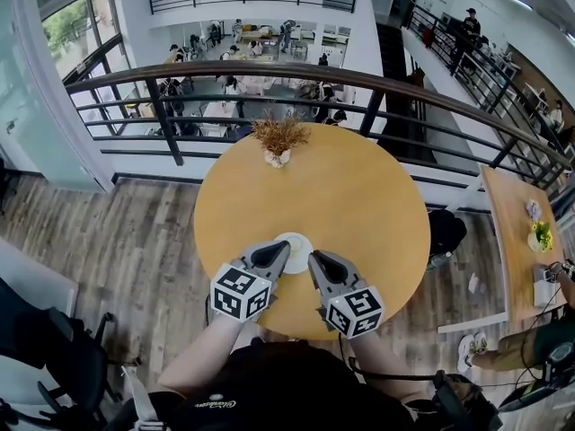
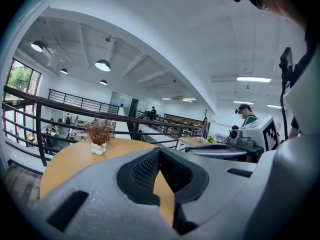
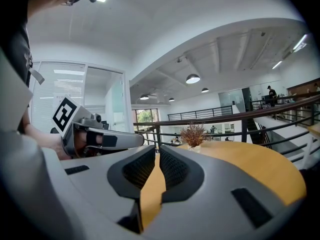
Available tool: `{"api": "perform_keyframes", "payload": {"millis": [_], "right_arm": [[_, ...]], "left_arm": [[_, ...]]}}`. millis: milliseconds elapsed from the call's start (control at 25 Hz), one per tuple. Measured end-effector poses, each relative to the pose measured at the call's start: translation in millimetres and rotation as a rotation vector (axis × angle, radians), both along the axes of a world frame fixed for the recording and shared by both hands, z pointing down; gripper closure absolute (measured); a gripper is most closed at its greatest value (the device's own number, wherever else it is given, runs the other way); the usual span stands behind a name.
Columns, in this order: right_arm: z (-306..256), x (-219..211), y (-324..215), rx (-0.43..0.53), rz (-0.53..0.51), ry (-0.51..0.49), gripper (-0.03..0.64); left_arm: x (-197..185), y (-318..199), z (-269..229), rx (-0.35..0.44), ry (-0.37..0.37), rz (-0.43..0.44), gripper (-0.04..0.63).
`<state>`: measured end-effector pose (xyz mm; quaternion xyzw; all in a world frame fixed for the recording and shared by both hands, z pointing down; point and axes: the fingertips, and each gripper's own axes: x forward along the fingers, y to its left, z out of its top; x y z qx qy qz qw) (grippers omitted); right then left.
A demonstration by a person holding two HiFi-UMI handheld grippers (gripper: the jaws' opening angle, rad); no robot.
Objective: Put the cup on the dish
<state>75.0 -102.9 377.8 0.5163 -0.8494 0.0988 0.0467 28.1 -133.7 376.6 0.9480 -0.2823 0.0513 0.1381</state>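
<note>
A white round dish [image 1: 295,250] lies near the front edge of the round yellow table [image 1: 359,196]. A smaller white ring shows in its middle; I cannot tell whether that is the cup. My left gripper [image 1: 279,250] points at the dish's left rim and my right gripper [image 1: 317,259] at its right rim, both low over the table. The left gripper [image 2: 160,153] is shut with nothing between its pads. Just as empty, the right gripper [image 3: 157,157] is shut too. Each gripper view shows the other gripper beside it, but neither shows the dish.
A dried plant in a small white vase [image 1: 279,142] stands at the table's far edge. A dark railing [image 1: 359,79] curves behind the table over a lower floor. A second wooden table [image 1: 517,241] is at the right, and dark chairs [image 1: 45,348] at the left.
</note>
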Motion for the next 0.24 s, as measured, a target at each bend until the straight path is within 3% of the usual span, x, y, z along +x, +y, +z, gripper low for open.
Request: {"api": "perform_keyframes", "payload": {"millis": [240], "right_arm": [[3.9,-6.3,-1.9,-0.006,-0.009,-0.002,0.586]], "left_arm": [[-2.8,-4.2,1.1,0.01,-0.004,-0.003,0.601]]}}
